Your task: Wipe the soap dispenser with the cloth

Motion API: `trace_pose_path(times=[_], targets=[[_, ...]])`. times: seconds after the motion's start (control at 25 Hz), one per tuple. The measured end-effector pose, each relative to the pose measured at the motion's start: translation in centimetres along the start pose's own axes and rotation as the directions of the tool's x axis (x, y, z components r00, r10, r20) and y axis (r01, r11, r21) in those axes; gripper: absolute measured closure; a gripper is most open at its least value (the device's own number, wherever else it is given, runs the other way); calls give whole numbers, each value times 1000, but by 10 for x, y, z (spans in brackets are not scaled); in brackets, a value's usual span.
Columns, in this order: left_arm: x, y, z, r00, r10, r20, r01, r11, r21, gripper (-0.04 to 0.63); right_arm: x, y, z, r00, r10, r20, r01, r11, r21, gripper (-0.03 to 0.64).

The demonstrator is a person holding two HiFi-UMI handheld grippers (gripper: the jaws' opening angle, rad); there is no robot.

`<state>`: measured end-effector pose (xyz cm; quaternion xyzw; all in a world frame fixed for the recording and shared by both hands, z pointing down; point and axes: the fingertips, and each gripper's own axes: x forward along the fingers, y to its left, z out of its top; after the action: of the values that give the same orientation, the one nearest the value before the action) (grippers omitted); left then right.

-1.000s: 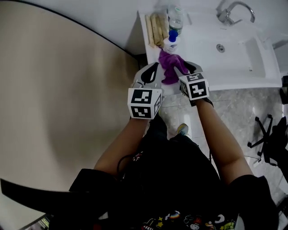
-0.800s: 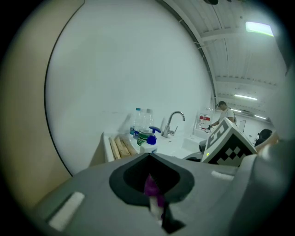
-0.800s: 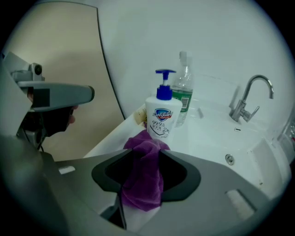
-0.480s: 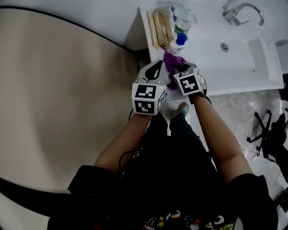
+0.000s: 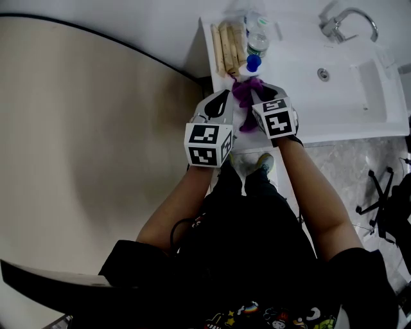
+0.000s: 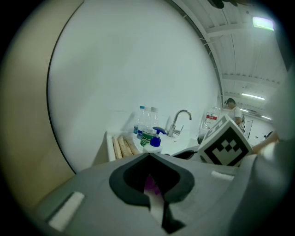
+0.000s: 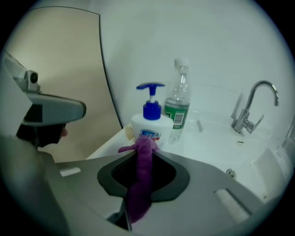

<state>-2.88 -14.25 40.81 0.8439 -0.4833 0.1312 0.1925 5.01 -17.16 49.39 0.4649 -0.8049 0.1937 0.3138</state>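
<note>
Grasp step in hand: the fingers of your right gripper (image 7: 144,150) have just been closing and now pinch the purple cloth (image 7: 139,184), your left gripper (image 6: 150,159) is clenched beside it, and next you must press the cloth onto the soap dispenser (image 7: 151,125) standing just ahead on the surface (image 7: 205,145).

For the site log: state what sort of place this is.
Likely a washroom or wash area: a white sink with a chrome tap, and a pump soap dispenser standing on its ledge.
</note>
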Motion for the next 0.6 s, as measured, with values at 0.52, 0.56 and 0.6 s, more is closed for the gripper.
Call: trace_pose_path(times=[0.52,0.56,0.6], targets=[[12,-12,10,1000,-5,11,5,1000,-3,595,-64,-29,78,978,-11,206,15,1000,-16,532],[13,-12,11,1000,-7,14,7,1000,-3,595,-69,-32,84,975,-18,222,23,1000,-19,532],[14,-11,12,1000,-8,16,8,1000,-4,595,-73,-35,89,971,-25,237,31,999,-23,532]])
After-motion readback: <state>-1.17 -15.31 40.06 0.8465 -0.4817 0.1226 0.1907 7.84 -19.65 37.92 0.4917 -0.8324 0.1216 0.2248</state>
